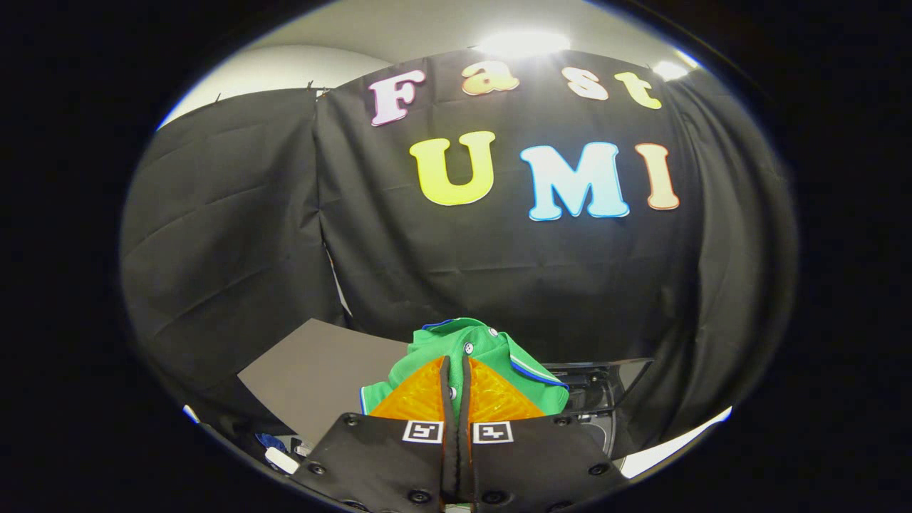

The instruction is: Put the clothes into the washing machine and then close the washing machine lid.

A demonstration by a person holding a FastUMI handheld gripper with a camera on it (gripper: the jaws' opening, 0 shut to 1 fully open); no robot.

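**Item 1. Tongs** (pixel 456 370): two-finger hand-held gripper, fingers drawn almost together with only a thin slit between them. Green fabric fills that slit and bulges around both tips, so both fingers appear to press on the garment.

**Item 2. Green polo shirt** (pixel 476 340): small knitted cotton-type shirt, bright green with blue-and-white trim on collar and sleeve hem, pale round buttons down the placket. Location: pinched between the fingers, bunched up over and just beyond their tips, collar uppermost. Handling, by judgement: very light, wholly limp, no stiffness, not fragile, not slippery on a ribbed pad. It will drape and swing from whatever point holds it; loose sleeves and hem may trail or snag on a rim. The best hold is a thick gathered fold near the collar or placket, where several layers stack. A single thin edge could slide out.

**Item 3. Grey flat panel** (pixel 313 377): matt, rigid-looking sheet, tilted, to the left of the fingers and beyond them. Its function is uncertain.

**Item 4. Dark glossy moulded housing** (pixel 602 388): hard plastic with recesses, to the right of the fingers, just behind the shirt. Probably part of the washing machine, though this cannot be confirmed.
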